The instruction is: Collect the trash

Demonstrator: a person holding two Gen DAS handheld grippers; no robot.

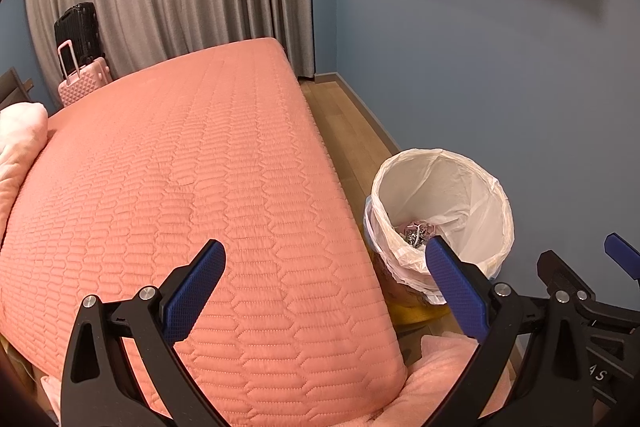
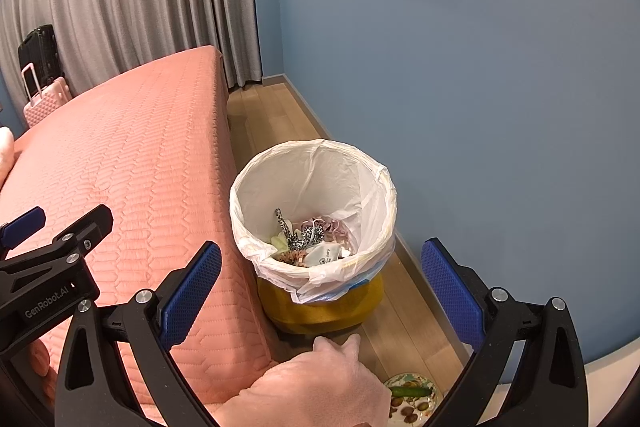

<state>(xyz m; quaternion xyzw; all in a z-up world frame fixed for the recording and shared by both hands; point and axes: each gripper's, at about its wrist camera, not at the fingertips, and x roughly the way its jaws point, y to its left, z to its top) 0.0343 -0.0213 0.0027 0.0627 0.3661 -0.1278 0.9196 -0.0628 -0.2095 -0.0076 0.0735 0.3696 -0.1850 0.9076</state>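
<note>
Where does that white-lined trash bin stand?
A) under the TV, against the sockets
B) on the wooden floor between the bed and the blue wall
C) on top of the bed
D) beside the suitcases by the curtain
B: the right wrist view shows the trash bin on the wooden floor, with the bed on one side and the blue wall on the other.

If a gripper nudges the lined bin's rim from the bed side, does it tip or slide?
Probably slides or rocks rather than holding firm: the bin looks light, with only a shallow layer of scraps at the bottom. Its tall, narrow shape suggests a rim push tips it toward the wall. The thin liner likely crumples first.
</note>
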